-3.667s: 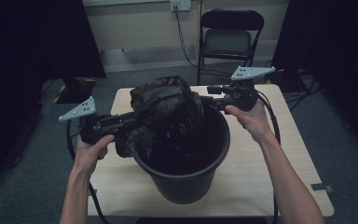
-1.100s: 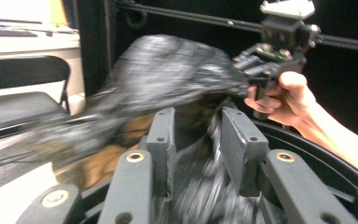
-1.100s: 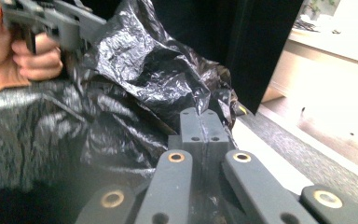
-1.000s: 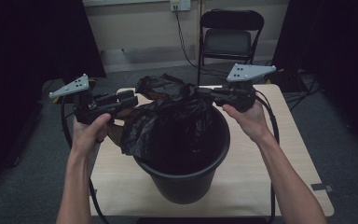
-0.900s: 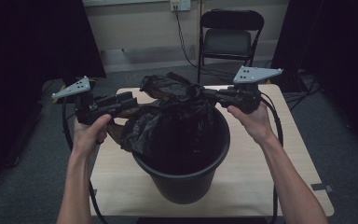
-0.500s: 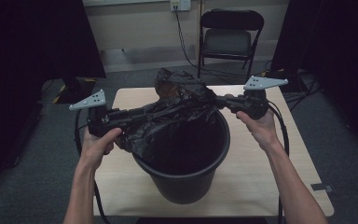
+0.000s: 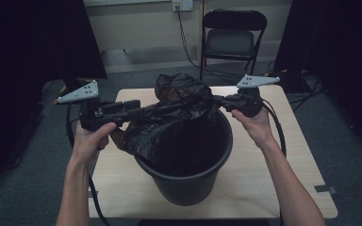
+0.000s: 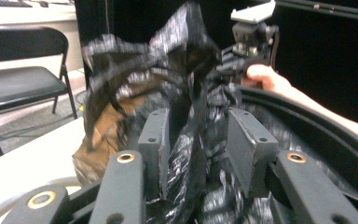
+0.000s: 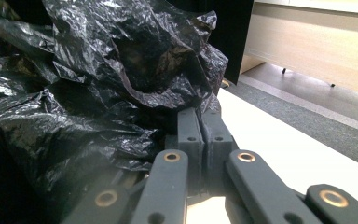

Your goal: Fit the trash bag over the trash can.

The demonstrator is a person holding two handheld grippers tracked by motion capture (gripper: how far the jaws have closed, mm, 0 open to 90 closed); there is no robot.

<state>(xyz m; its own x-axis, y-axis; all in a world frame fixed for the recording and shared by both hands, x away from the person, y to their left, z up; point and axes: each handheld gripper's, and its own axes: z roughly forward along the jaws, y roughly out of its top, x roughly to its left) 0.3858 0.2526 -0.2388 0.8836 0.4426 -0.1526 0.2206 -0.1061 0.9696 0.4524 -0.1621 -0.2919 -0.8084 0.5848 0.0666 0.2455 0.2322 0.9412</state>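
The right gripper (image 9: 200, 122), jaws pressed together, pinches a fold of the crinkled, glossy black trash bag (image 7: 179, 110). The left gripper (image 8: 199, 140), jaws apart and just opening further, has bag film hanging between them. The bag bunches over the far rim of the black bin (image 7: 188, 183) on the table (image 7: 292, 165).

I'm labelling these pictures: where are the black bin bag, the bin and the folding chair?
black bin bag (image 7: 181, 101): high view, crumpled bulge above the rim.
bin (image 7: 188, 186): high view, near outer wall.
folding chair (image 7: 233, 42): high view, seat.
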